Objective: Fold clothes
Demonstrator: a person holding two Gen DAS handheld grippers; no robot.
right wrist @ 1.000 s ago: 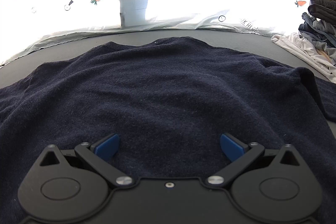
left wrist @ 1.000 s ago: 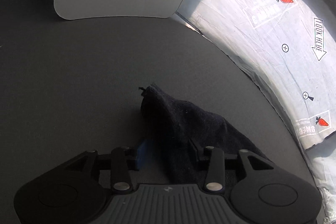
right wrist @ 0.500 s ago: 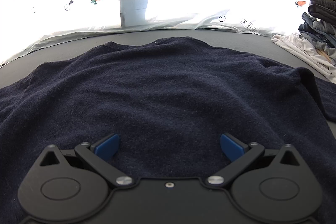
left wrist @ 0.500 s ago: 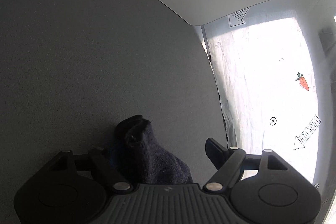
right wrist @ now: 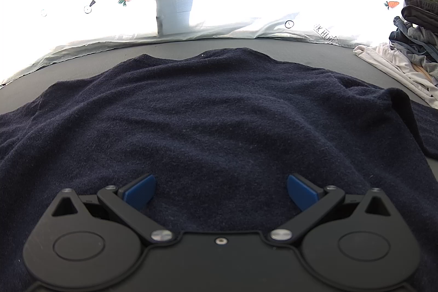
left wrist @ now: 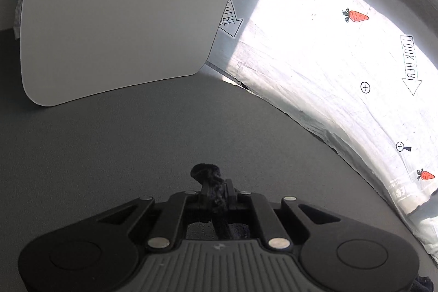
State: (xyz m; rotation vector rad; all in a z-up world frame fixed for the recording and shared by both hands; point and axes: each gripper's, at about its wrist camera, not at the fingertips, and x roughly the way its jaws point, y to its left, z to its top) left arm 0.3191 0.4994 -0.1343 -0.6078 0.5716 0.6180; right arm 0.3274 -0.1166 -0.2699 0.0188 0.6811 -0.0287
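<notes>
Dark navy knit garment [right wrist: 208, 122] lies spread across grey table [right wrist: 287, 51], mostly flat w/ soft wrinkles; right edge folded over in a raised ridge. In left wrist view a bunched dark end of fabric [left wrist: 210, 179] sticks up, pinched in left gripper [left wrist: 217, 193], lifted off the surface.

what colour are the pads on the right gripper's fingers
Blue pads on black arms, clearest in the right wrist view.

Black left hand-held gripper [left wrist: 216, 190], ribbed grey housing, silver screws, right hand-held gripper [right wrist: 220, 189], blue pads [right wrist: 139, 189]
</notes>
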